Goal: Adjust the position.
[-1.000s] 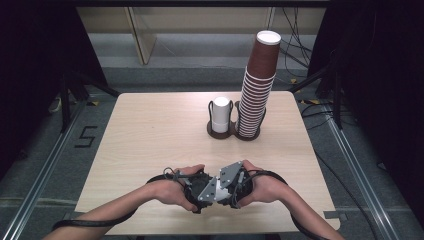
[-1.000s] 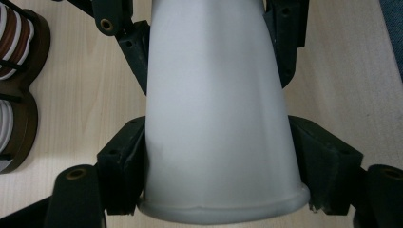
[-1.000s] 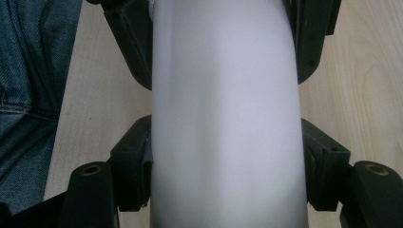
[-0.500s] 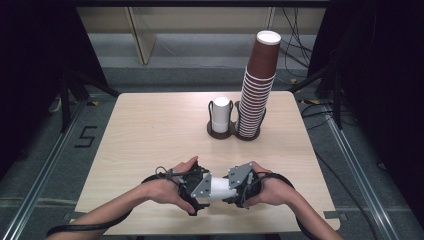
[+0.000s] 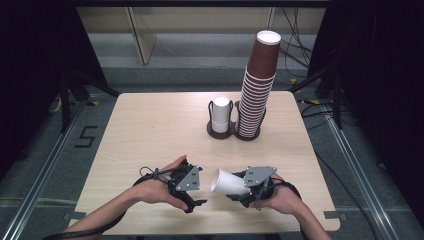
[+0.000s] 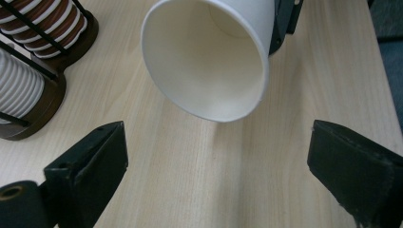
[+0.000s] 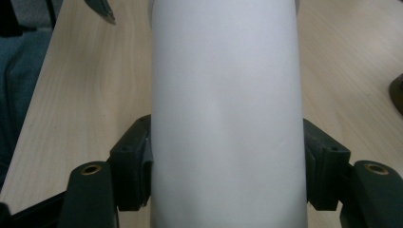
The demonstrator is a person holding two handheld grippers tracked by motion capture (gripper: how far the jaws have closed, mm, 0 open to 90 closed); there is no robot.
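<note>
From the high view we see the right gripper [image 5: 239, 190] holding a white paper cup [image 5: 229, 182] sideways over the light wooden table [image 5: 150, 130], its mouth facing the left gripper [image 5: 195, 192]. In the left gripper view its jaws stand wide apart, empty. In the right gripper view the jaws press the cup's [image 7: 227, 114] sides
</note>
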